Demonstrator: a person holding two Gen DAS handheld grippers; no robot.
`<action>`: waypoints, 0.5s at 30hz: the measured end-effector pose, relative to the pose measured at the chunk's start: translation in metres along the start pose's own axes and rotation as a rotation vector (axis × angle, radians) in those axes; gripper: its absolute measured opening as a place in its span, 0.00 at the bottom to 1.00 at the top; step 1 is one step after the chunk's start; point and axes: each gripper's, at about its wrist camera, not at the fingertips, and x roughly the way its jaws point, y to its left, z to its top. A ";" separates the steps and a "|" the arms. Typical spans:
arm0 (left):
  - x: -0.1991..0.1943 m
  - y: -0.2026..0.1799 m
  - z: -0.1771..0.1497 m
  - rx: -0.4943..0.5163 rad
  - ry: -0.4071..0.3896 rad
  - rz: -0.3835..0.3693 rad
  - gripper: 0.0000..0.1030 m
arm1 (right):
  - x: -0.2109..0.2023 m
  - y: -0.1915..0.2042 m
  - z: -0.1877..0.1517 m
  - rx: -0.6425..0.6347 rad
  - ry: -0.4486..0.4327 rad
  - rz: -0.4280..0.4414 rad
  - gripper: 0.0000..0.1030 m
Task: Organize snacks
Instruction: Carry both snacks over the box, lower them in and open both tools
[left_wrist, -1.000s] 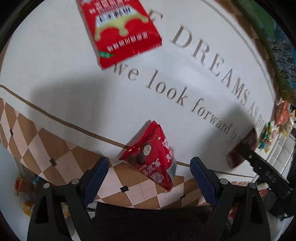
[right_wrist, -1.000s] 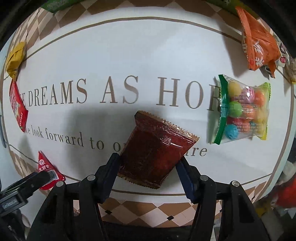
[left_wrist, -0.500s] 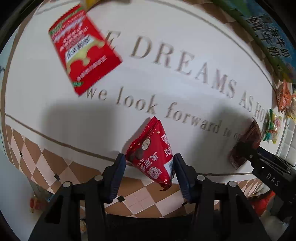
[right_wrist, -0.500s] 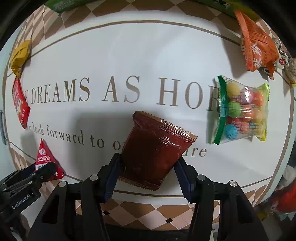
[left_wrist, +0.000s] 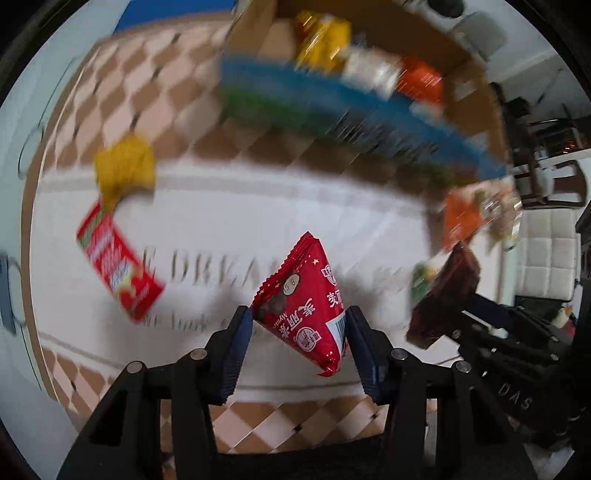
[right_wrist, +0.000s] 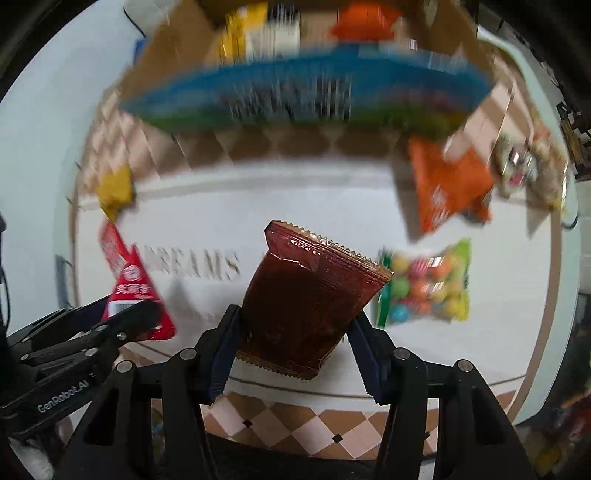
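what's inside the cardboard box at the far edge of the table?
The cardboard box holds blurred snack packs: a yellow pack, a white pack and an orange pack. Its blue-green front wall hides anything lower; motion blur prevents reading labels.

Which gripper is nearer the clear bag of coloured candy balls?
Right. The right gripper, shut on a dark red packet, is right beside the candy bag; the left gripper is farther off.

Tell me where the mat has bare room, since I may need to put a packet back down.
The white middle of the mat is bare, between the yellow packet and the orange packet, short of the cardboard box. It is crowded on the right, around the candy bag.
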 end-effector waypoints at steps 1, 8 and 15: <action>-0.008 -0.007 0.016 0.011 -0.017 -0.009 0.48 | -0.012 -0.001 0.008 0.000 -0.023 0.007 0.58; -0.067 -0.038 0.147 0.079 -0.122 -0.017 0.48 | -0.080 -0.002 0.090 -0.014 -0.168 0.018 0.58; -0.059 -0.043 0.219 0.095 -0.123 0.038 0.48 | -0.070 -0.001 0.168 -0.051 -0.171 -0.028 0.58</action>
